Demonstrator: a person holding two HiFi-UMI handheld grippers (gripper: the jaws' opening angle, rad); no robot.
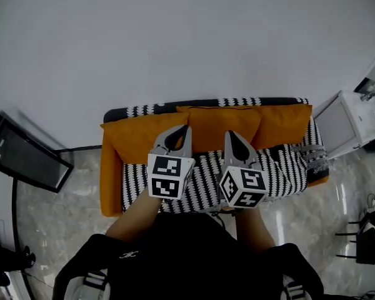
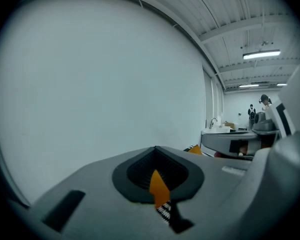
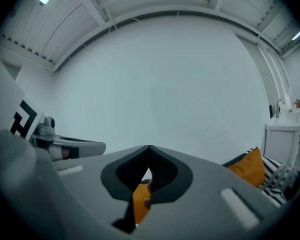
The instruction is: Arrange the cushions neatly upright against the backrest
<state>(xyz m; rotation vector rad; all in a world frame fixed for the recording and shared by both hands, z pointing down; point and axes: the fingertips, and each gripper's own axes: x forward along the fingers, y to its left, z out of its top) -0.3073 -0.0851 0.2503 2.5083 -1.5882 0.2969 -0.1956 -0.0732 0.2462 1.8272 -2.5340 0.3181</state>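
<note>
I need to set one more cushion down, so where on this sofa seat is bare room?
The striped seat is bare between the left gripper and right gripper, and beside the orange side. Three orange cushions crowd the backrest; a striped bundle fills the right end.

I count three orange cushions on one striped sofa (black-and-white weave), plus two claws: left claw, right claw

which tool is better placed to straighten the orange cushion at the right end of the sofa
Right, likely: the right tool hangs nearer the right-end cushion, while the left tool is farther left. Both tools are shut and empty.
</note>
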